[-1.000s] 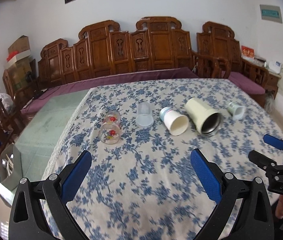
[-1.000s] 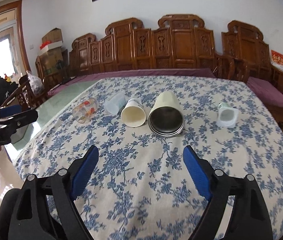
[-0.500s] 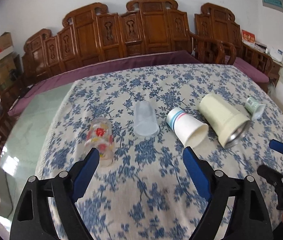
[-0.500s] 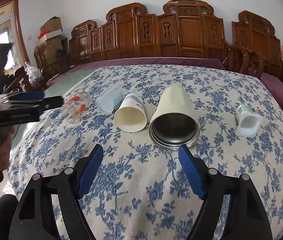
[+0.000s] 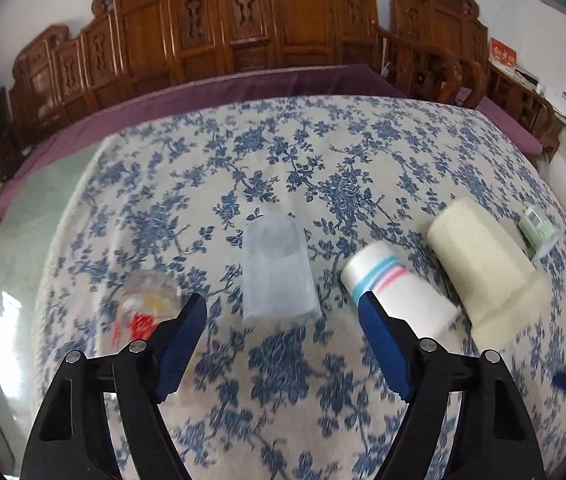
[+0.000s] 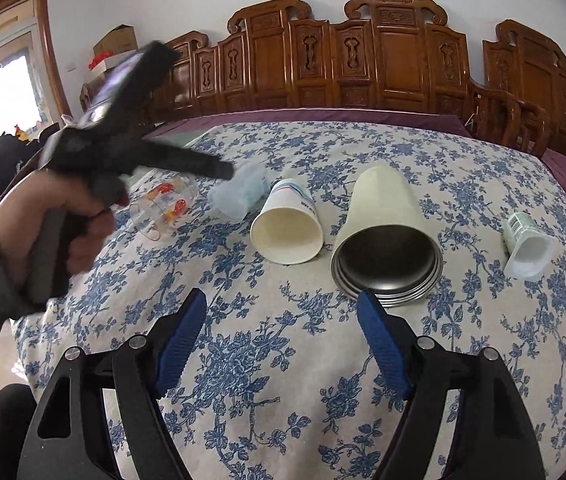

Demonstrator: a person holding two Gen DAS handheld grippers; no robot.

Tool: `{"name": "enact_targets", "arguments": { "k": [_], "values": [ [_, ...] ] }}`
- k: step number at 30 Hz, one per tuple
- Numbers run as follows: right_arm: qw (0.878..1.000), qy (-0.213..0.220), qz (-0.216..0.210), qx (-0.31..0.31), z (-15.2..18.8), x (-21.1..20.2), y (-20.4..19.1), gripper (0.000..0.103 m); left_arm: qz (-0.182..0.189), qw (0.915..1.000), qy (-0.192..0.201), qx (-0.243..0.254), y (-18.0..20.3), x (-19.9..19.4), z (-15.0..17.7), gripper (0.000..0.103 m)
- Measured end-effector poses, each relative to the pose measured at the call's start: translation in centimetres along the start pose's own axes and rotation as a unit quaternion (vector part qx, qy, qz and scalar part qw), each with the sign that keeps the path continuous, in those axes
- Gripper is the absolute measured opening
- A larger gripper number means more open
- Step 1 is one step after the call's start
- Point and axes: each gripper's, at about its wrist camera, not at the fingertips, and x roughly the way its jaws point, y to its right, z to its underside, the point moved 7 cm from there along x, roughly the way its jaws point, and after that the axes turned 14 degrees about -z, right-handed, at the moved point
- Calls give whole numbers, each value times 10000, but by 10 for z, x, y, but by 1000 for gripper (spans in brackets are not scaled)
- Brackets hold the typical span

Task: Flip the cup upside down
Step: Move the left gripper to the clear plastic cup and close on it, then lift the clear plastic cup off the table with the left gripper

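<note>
Left tongs (image 5: 282,312): jaws wide, holding nothing, hovering over the cloth (image 5: 283,380). Just ahead, centred between the pads, lies the frosted cup (image 5: 277,270) on its side, base pointing away, mouth toward the tongs. Which cup is the target is a judgement; this one is best lined up.

Glass (image 5: 145,306) with red print lies by the left pad. Paper cup (image 5: 397,294) with blue and pink stripes lies by the right pad. Cream tumbler (image 5: 483,264) sits further right, small green pot (image 5: 539,228) beyond it.

Right tongs (image 6: 282,312): wide, empty, low over the cloth, tumbler mouth just ahead of the right pad.

Advice: straddle the frosted cup mid-wall, close gently since thin plastic will likely flex, lift, rotate mouth-down, set flat.

Writing: dark print on the paper cup's side, and a barcode-like mark on the green pot, neither readable.
</note>
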Motion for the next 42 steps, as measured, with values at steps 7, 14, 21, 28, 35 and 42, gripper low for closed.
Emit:
{"name": "enact_targets", "arguments": {
  "k": [7, 14, 21, 28, 35, 42],
  "values": [
    [10000, -19, -1, 10, 11, -3, 0, 80, 28, 9984, -557, -42, 8, 39, -14, 68],
    [9999, -44, 39, 103, 16, -6, 10, 80, -274, 9953, -910, 178, 11, 68, -17, 67],
    [9998, -3, 75, 168, 14, -10, 12, 80, -155, 9920, -1252, 16, 6, 78, -9, 54],
    [9998, 52, 104, 146, 14, -19, 6, 80, -230, 9942, -1045, 126, 2, 46, 3, 53],
    [9996, 135, 206, 122, 15, -36, 2, 80, 10, 9975, -708, -4, -2, -16, 34, 53],
    [9990, 238, 377, 81, 21, -57, 2, 80, 355, 9976, -535, -265, 5, -68, 91, 53]
  ]
}}
